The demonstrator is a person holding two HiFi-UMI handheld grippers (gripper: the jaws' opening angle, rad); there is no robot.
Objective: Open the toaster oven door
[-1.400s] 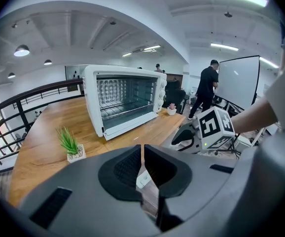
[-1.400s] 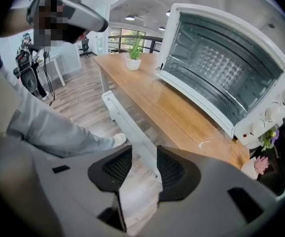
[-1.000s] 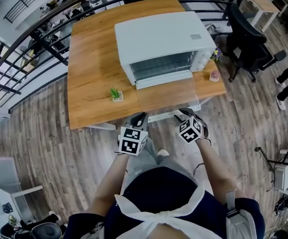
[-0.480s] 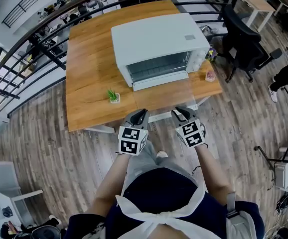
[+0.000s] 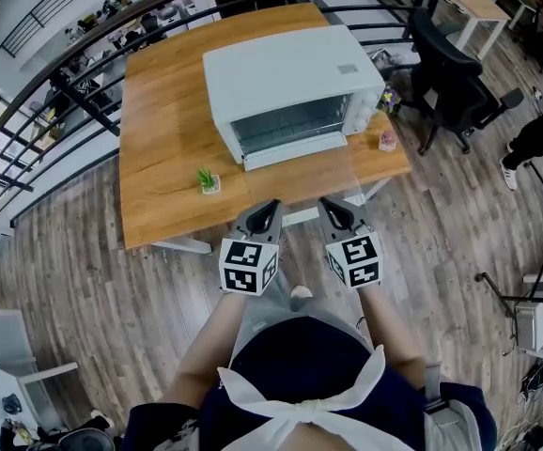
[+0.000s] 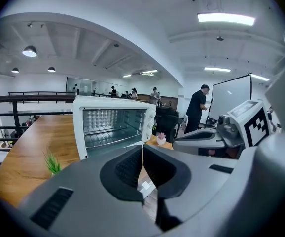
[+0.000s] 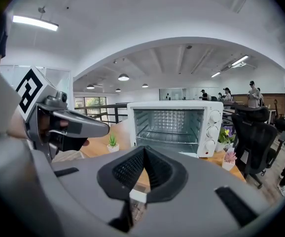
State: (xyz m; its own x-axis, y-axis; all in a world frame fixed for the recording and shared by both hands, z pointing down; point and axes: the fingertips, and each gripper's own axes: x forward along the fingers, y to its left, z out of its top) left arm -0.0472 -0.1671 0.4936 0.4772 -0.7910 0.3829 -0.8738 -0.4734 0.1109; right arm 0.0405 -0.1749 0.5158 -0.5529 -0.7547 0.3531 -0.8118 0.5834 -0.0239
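Since the white box-shaped toaster oven (image 5: 290, 73) sits at the far right of the light wooden table (image 5: 163, 158) with its front turned toward me, I can look straight into it from both gripper views. The wire rack (image 7: 167, 132) and the dimpled back wall show with no glass in front of them. Its glass door (image 5: 323, 178) seems to lie folded down flat toward the near edge of the table, a faint clear panel in the head view. I judge the opening done, or all but done.

My grey left gripper (image 5: 262, 209) and grey right gripper (image 5: 335, 209) hang side by side just off the near edge of the table, close to my body and well apart from the oven, touching nothing. I read that as a rest pose, pulled clear so the lowered door has room and nothing knocks it.

Both are clenched on nothing. The left gripper's ribbed pads (image 6: 128, 167) have just drawn the last bit together and meet in a thin line. The right gripper's jaws have just been closing and now meet too, with no object between them.

A small green potted plant (image 5: 208, 180) stands on the table to the near left of the oven. A little pink flower pot (image 5: 386, 140) stands at the oven's right. Both look clear of the door's swing.
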